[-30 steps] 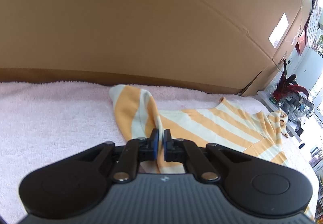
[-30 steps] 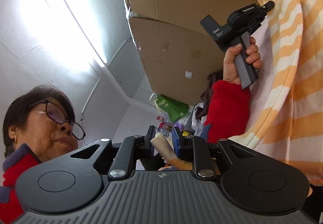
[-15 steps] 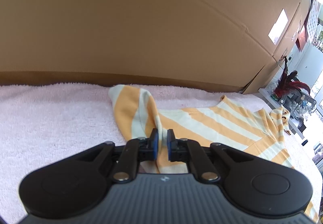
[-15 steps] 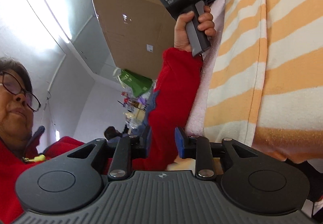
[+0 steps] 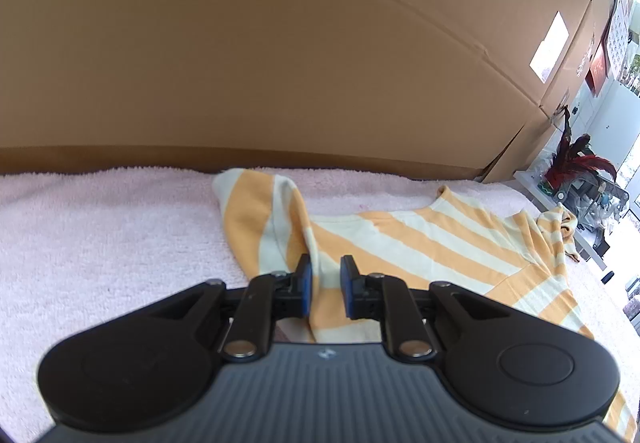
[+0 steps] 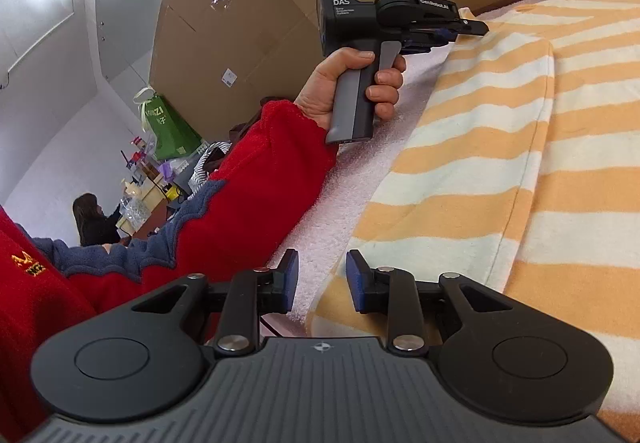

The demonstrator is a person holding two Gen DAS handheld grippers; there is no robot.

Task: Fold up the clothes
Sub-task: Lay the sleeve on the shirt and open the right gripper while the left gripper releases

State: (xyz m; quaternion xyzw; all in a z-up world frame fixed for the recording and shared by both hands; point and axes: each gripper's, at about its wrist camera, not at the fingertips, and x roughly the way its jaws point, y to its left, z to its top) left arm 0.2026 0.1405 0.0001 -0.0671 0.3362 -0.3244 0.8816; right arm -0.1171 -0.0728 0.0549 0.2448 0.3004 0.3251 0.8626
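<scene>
Striped shirt [image 5: 432, 239], orange and cream, lies spread on a pink towel [image 5: 100, 227] that covers the table, and both tools work at its edges. The left hand-held gripper [image 5: 324, 285] has its jaws opening: a raised ridge of the shirt's fabric stands between the blue pads [image 5: 306, 283], against the left pad, while a clear gap shows at the right pad, so the cloth is no longer pinched. From that ridge a short sleeve [image 5: 252, 211] runs away from the left hand-held gripper toward the cardboard box [image 5: 280, 43] standing at the towel's far edge, and the body of the shirt stretches off to the right of the tool.

The right hand-held gripper [image 6: 322, 281] has its jaws closing but still apart; the shirt's near hem and a strip of towel lie just beyond and below the gap, and neither pad presses on cloth. Beyond this tool, a hand [image 6: 344, 83] in a red sleeve [image 6: 256, 183] grips the other tool's handle, its tip at the shirt's far edge.
</scene>
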